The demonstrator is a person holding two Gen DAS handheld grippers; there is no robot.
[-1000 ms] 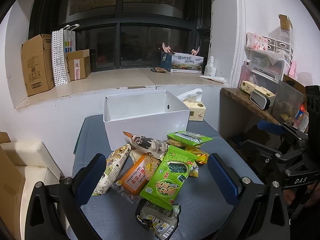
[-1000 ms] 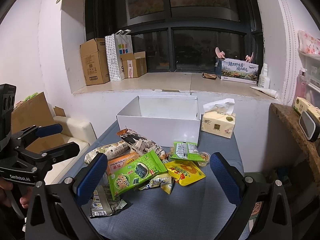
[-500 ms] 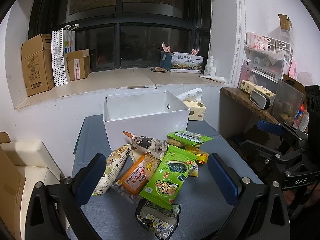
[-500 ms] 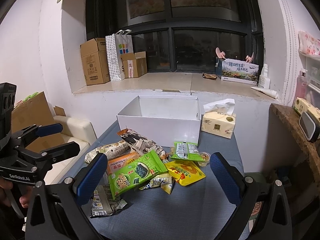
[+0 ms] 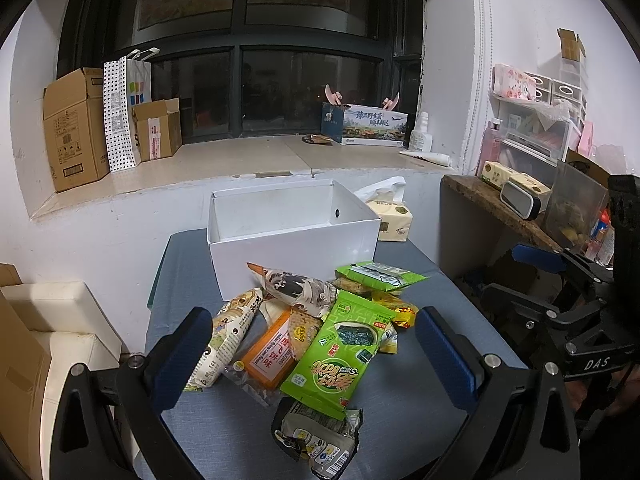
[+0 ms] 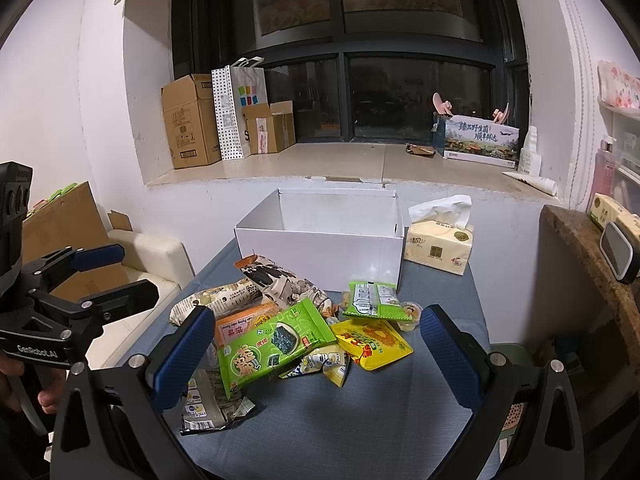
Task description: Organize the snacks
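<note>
The blue worktop has bare room near its front edge. The white box sits at the back. The snack pile lies just before it. The left tool and the right tool hang wide open, holding nothing.

White box: smooth matt cardboard.
Green seaweed packet: glossy printed plastic film.
Table cover: matt blue-grey woven cloth.
Tissue pack: soft plastic wrap, paper tissue.
Finger pads: blue textured rubber.
</note>
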